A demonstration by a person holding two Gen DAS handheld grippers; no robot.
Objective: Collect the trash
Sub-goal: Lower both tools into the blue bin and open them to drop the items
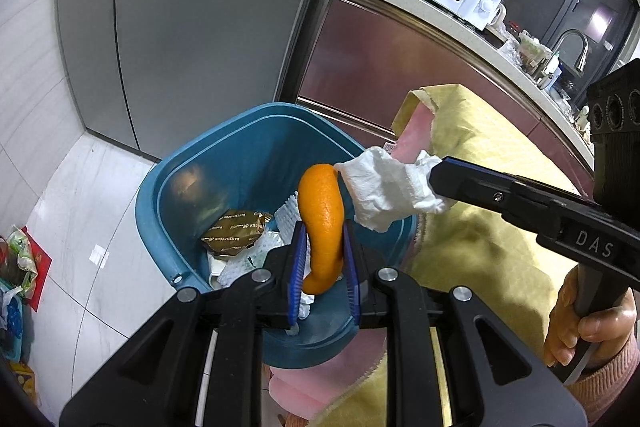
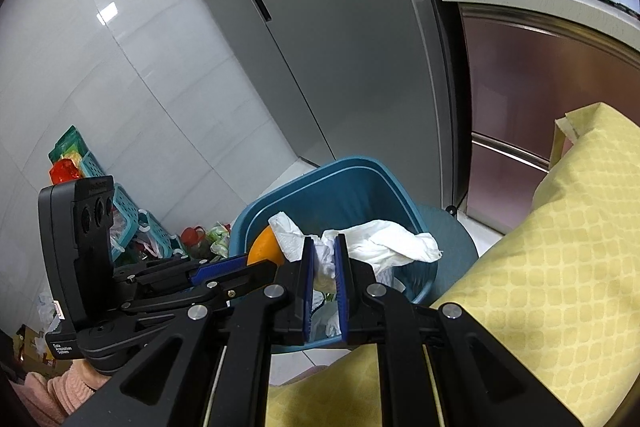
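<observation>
Blue bin on the floor, wrapper inside. Over its mouth, left gripper pinching an orange peel. Further right, right gripper clamped on a white tissue, also above the bin, beside yellow cloth.

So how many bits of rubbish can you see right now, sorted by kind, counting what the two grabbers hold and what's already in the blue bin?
Orange peel, held in the left gripper: 1
Crumpled white paper towel, held in the right gripper: 1
Gold snack wrapper in the blue bin: 1
White foam fruit nets in the bin: at least 2, partly hidden
Total: at least 5
</observation>
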